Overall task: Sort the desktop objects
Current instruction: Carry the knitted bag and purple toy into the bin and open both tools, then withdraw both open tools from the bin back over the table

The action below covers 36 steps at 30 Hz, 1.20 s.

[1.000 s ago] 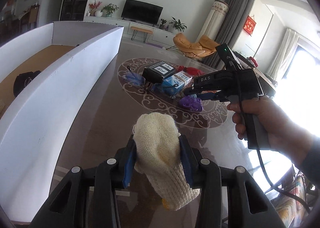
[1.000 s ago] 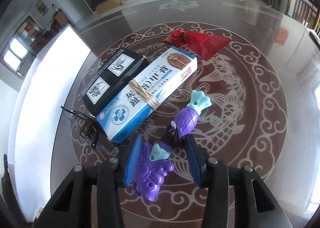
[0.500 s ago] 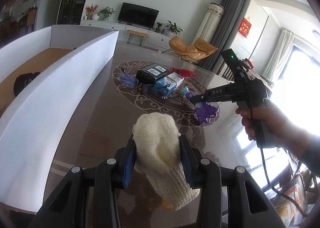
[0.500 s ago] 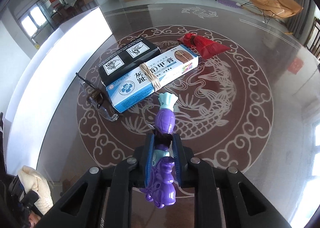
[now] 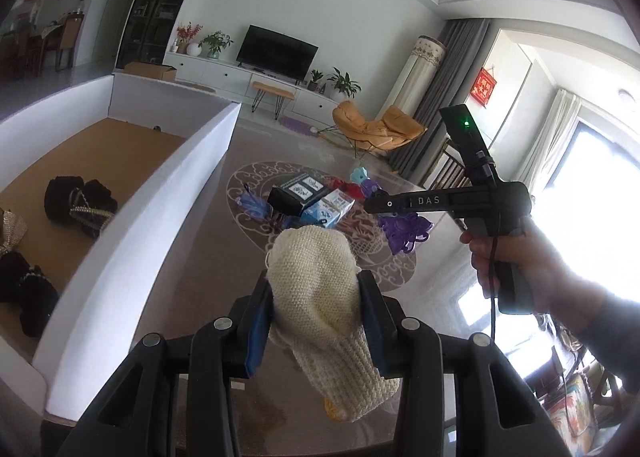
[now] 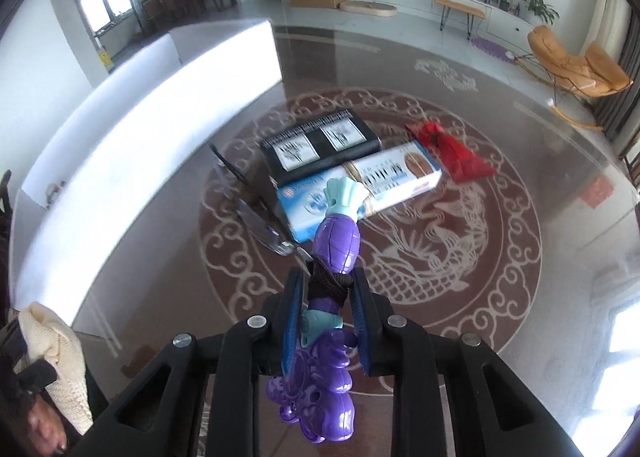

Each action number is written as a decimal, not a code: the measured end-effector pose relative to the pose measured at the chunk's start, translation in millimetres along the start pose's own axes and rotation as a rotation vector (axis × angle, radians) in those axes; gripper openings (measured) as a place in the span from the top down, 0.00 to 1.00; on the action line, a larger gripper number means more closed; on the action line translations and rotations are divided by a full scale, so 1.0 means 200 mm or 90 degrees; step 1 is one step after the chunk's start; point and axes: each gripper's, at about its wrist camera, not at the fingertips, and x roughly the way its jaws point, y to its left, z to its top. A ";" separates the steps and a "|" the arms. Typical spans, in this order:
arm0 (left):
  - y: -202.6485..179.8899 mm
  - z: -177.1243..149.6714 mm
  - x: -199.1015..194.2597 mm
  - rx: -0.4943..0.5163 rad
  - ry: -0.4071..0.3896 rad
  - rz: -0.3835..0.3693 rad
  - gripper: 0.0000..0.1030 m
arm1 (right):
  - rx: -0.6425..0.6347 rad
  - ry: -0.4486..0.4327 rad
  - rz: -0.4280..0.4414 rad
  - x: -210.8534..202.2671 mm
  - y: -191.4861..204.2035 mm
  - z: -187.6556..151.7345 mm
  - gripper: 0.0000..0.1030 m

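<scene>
— Which step were you on?
— Carrying: your left gripper [image 5: 314, 309] was clamped on the knit sock [image 5: 320, 289]; your right gripper [image 6: 326, 321] pinched the purple toy [image 6: 330, 281], lifted off the table.
— Next?
— Probably swing left and drop both into the white box [image 5: 168, 193] beside you.

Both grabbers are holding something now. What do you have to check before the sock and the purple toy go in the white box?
1. Left gripper shut on the cream knitted sock: ok, both pads press its sides.
2. Right gripper shut on the purple toy: ok, pinched at its dark waist.
3. Toy lifted off the table: ok; in the left view it hangs above the glass.
4. Room in the white box: ok, bare brown floor shows beyond the dark items.
5. Sock's hanging end will pass over the box wall: cannot tell.
6. Items left on the table: not ok, the black box, blue carton and red pouch remain.
</scene>
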 end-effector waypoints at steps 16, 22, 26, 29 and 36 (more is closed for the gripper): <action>0.90 0.39 -0.24 -0.167 0.035 0.237 0.59 | -0.220 -0.047 0.227 0.12 1.46 0.47 0.77; 1.02 0.36 -0.18 -0.195 0.068 0.271 0.20 | -0.241 0.049 0.218 0.42 1.58 0.37 0.73; 0.97 0.35 -0.24 -0.193 0.020 0.279 0.20 | -0.232 0.008 0.211 0.37 1.52 0.33 0.28; 0.86 0.35 -0.28 -0.187 -0.027 0.266 0.20 | -0.227 -0.065 0.203 0.21 1.42 0.32 0.22; 0.29 0.37 -0.25 -0.054 -0.072 0.153 0.15 | -0.157 -0.280 0.084 -0.18 0.88 0.08 0.00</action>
